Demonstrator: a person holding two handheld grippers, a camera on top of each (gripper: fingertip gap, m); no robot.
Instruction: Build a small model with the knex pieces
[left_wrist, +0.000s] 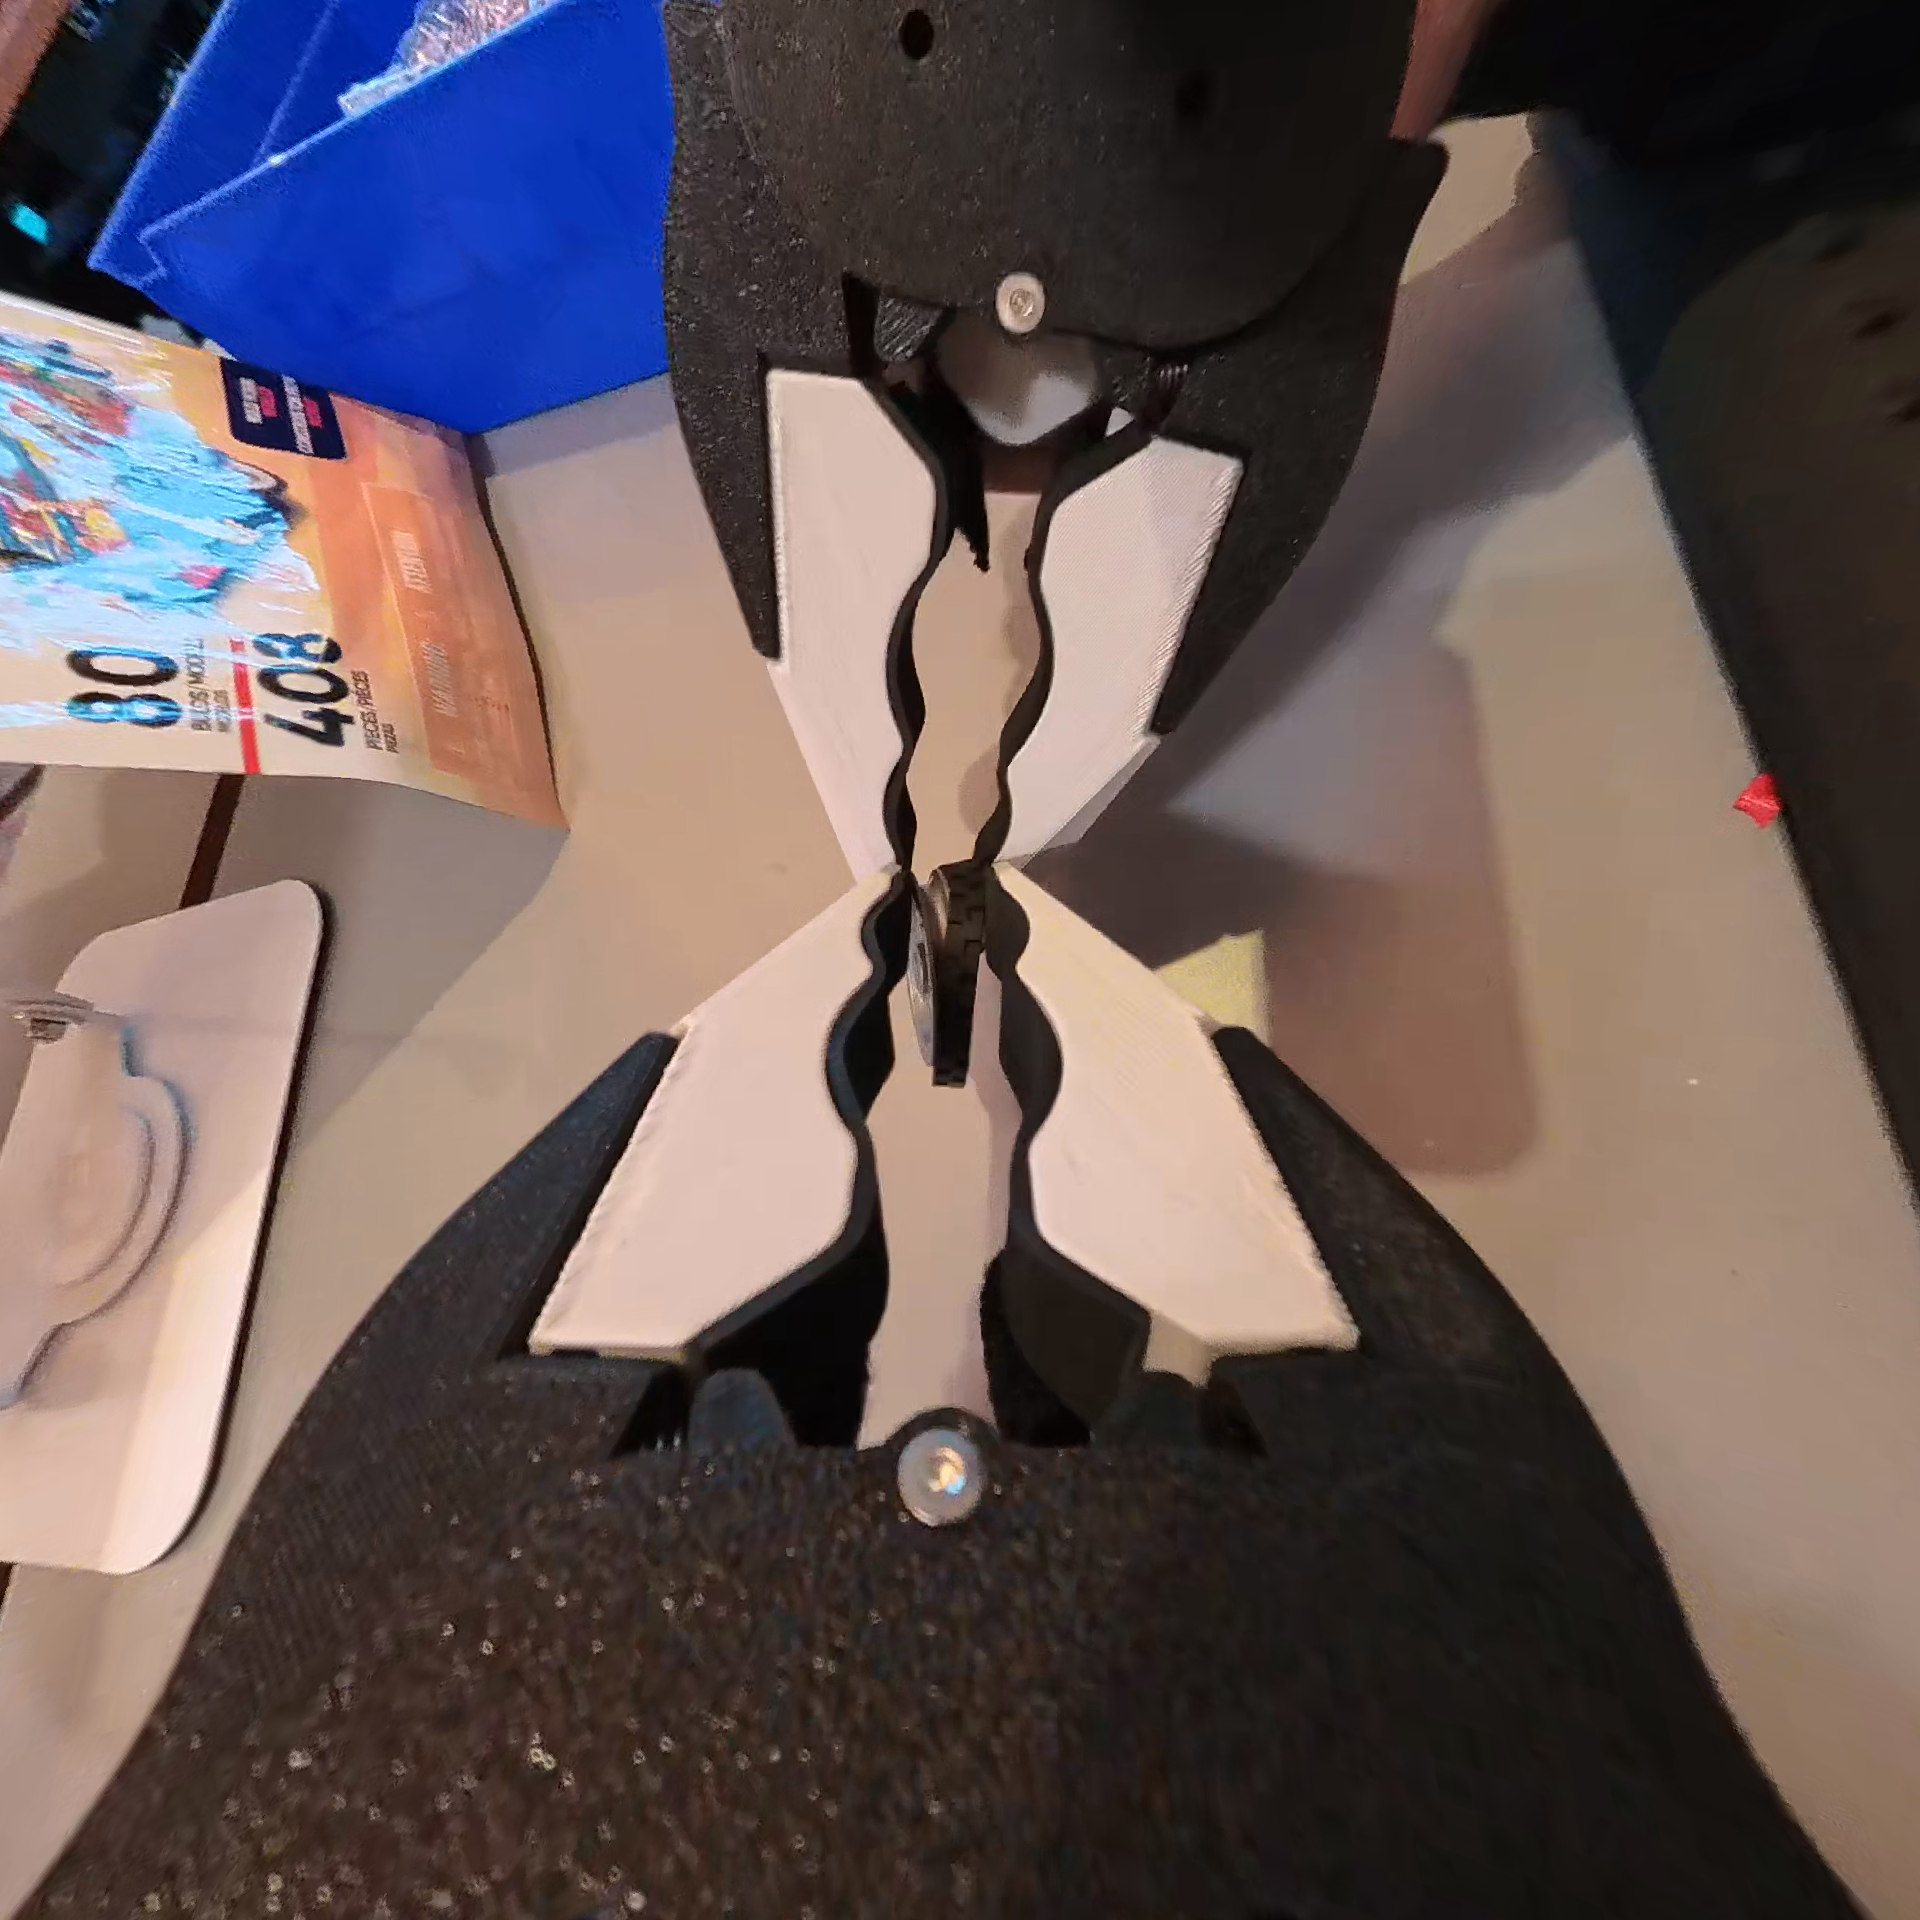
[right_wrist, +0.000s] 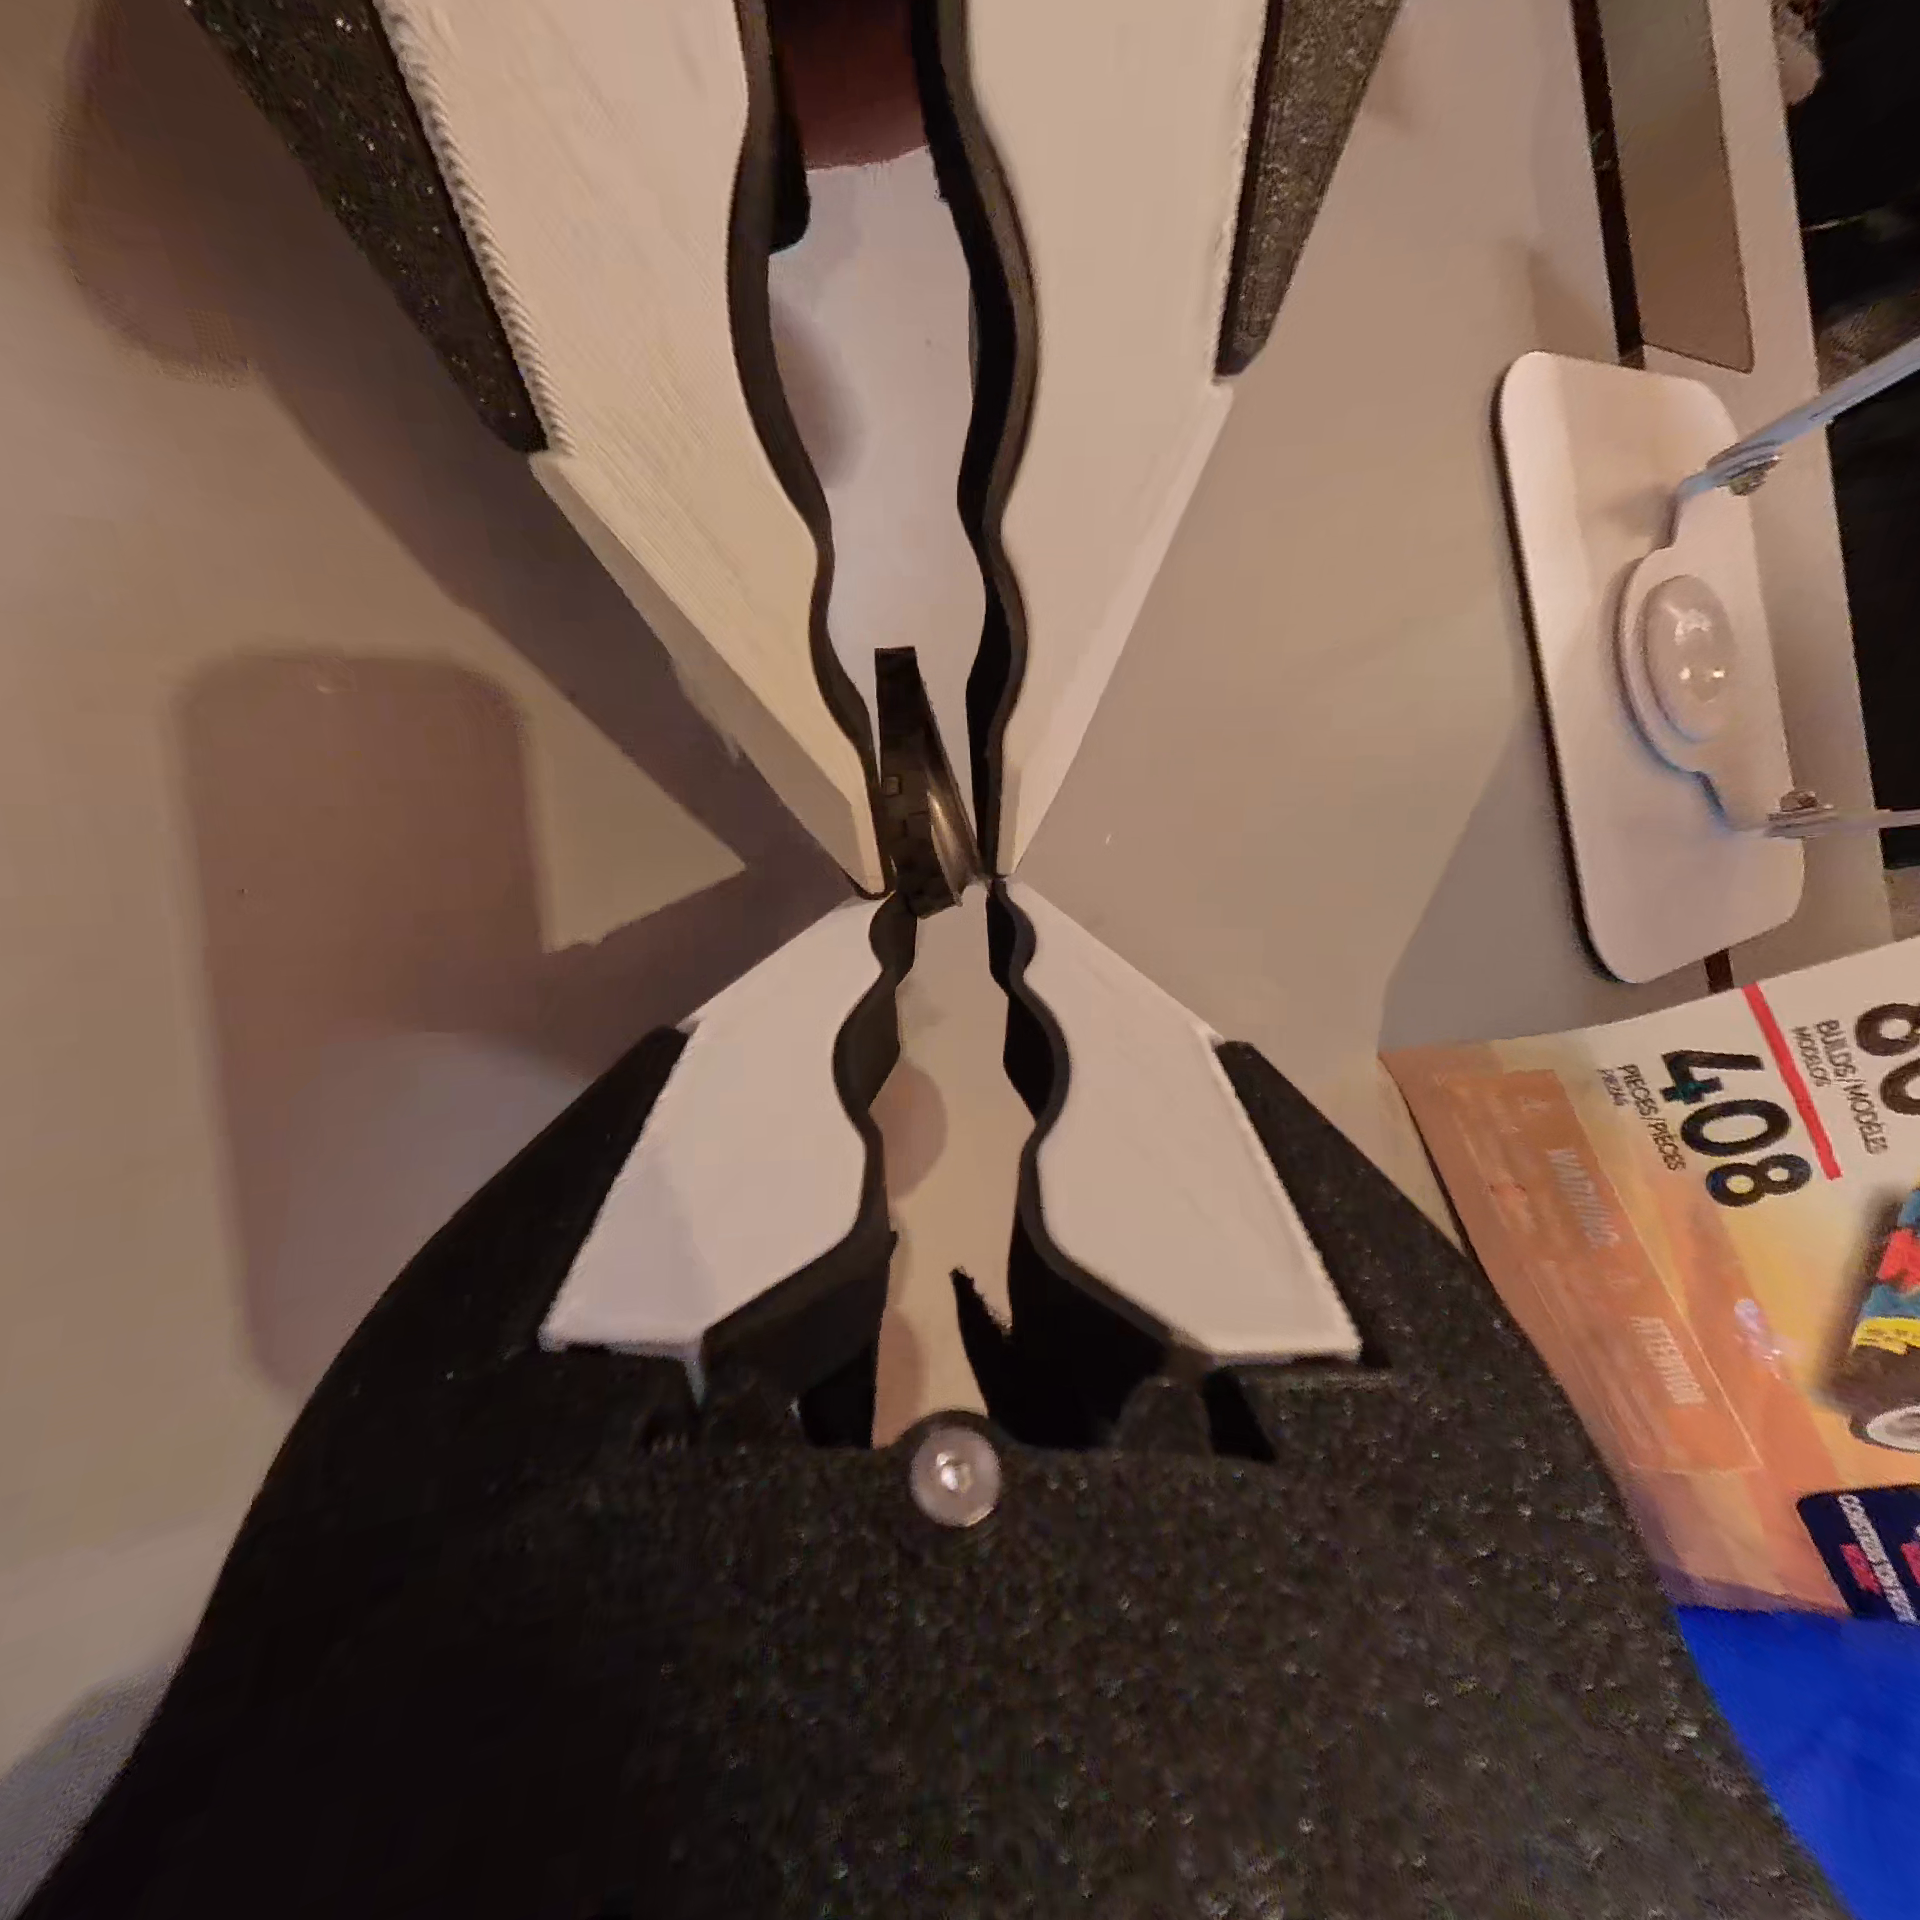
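Observation:
My two grippers meet tip to tip above a beige table (left_wrist: 644, 623). A small black wheel with a silver hub (left_wrist: 954, 966) stands edge-on between the fingers of my left gripper (left_wrist: 948, 883). It is tilted: near the fingertips both pads touch it, and deeper in there is a gap beside it. In the right wrist view the same wheel (right_wrist: 909, 769) lies along one finger of the left gripper (right_wrist: 930, 883). My right gripper (right_wrist: 940, 909) is open, and its tips just reach the wheel's end. It also shows in the left wrist view (left_wrist: 948, 847).
A blue bin (left_wrist: 416, 239) stands at the back left, with a colourful printed box (left_wrist: 260, 623) beside it. A white plate with a clear domed fitting (left_wrist: 156, 1143) lies at the left. A dark object (left_wrist: 1818, 520) fills the right side. Left and right tips are no more than a few centimetres apart.

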